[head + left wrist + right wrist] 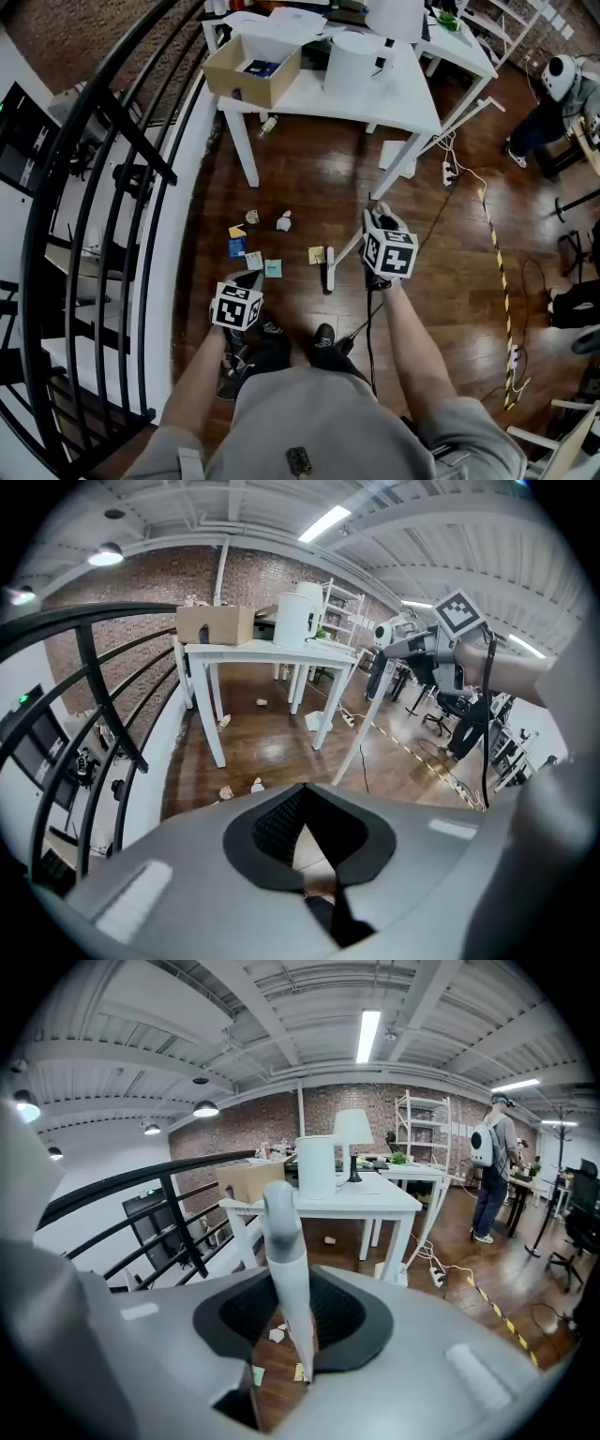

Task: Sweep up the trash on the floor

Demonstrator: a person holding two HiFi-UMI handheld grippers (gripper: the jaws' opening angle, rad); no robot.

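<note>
Right claw (379, 221) clenched on a pale grey-white plastic broom stick (285, 1265), which stands between its jaws in the right gripper view. In the head view the stick slants down and left to the dark brown wooden floor (309, 183), its lower end just beside a yellow paper sticky note (316, 255). Left claw (248, 281) has its jaws close together, pinching a thin dark piece (328, 917); can't tell what it belongs to. Trash lies loose on the floor between the claws and the table: two crumpled white paper balls (284, 222) side by side, a yellow card (237, 232) touching a blue card (237, 247), a pale square note (254, 261) and a teal sticky note (273, 268) near the left claw. The white rectangular table (389, 105) carries an open brown cardboard box (253, 70) and a white cylinder (354, 61). A curved black metal railing (103, 178) runs along the left. A white power strip (447, 173) and a yellow-black striped tape line (497, 253) lie to the right. A person (492, 1171) stands well apart.
</note>
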